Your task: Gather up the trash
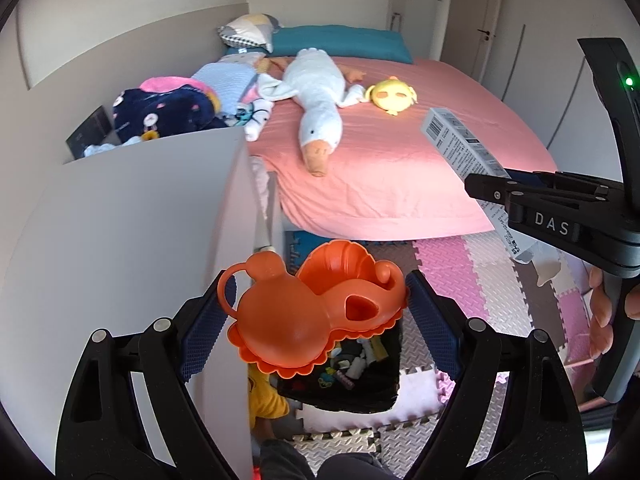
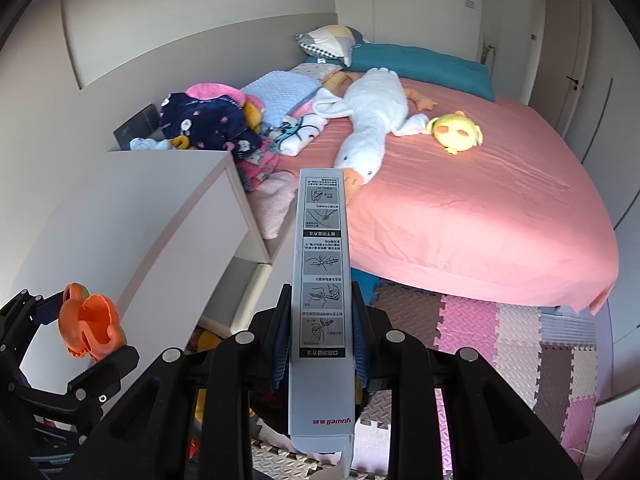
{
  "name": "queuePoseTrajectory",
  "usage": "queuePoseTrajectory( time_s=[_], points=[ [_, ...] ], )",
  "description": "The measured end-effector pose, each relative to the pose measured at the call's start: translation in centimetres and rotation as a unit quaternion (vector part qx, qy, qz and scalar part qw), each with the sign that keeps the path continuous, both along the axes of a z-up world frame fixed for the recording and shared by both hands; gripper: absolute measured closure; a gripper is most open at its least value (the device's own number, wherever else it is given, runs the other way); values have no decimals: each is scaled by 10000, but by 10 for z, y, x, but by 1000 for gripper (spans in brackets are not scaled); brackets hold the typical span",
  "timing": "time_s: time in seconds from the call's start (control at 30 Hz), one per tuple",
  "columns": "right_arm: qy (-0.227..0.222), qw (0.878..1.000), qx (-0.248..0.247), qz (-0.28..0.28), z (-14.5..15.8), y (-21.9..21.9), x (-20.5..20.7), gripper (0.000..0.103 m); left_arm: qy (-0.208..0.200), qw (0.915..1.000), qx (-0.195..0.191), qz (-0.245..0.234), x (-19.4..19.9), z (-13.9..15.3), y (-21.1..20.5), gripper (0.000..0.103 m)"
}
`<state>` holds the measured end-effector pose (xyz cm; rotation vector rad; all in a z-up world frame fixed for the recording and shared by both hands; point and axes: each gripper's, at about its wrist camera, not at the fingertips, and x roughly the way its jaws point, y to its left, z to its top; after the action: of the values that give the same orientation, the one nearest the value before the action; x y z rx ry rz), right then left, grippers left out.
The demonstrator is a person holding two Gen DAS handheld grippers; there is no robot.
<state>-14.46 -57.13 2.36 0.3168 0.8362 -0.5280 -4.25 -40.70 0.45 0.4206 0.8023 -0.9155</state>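
Observation:
My left gripper is shut on an orange plastic toy, held in the air above a black bin that holds small scraps on the floor. My right gripper is shut on a long grey cardboard box with printed instructions, pointing toward the bed. The box and the right gripper show at the right of the left wrist view. The orange toy and the left gripper show at the lower left of the right wrist view.
A white cabinet stands at the left beside a bed with a pink sheet. On the bed lie a white goose plush, a yellow plush and a heap of clothes. Pink and white foam mats cover the floor.

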Motion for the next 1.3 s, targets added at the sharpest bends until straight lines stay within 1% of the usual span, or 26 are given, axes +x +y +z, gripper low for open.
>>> queuePoseTrajectory(
  time_s=[0.3, 0.77, 0.83, 0.87, 0.9, 0.93, 0.97, 1.03, 1.3],
  points=[
    [16, 9998, 4, -189, -2, -14, -14, 75, 17, 9997, 40, -231, -11, -6, -14, 20],
    [76, 9998, 72, -155, -9, -15, -3, 75, 73, 9997, 108, -214, -8, -13, -15, 20],
    [97, 9998, 69, -147, -9, -15, -1, 75, 142, 9994, 138, -287, -8, -15, -15, 19],
    [105, 9998, 61, -136, -9, -15, 0, 68, 166, 9992, 162, -323, -7, -15, -16, 17],
    [134, 9998, 36, -148, -9, -14, 1, 60, 156, 9991, 186, -334, -7, -15, -15, 9],
    [143, 9997, -9, -173, -8, -14, 3, 42, 121, 9993, 173, -311, -6, -14, -14, 6],
    [118, 9997, -87, -213, -7, -14, 3, 32, 86, 9994, 157, -287, -7, -12, -13, 6],
    [57, 9994, -200, -267, -3, -13, 3, 31, 93, 9996, 157, -231, -4, -11, -11, 6],
    [74, 9996, -153, -211, -4, -13, 6, 31, 189, 9998, 23, -26, 4, -10, -3, 6]
  ],
)
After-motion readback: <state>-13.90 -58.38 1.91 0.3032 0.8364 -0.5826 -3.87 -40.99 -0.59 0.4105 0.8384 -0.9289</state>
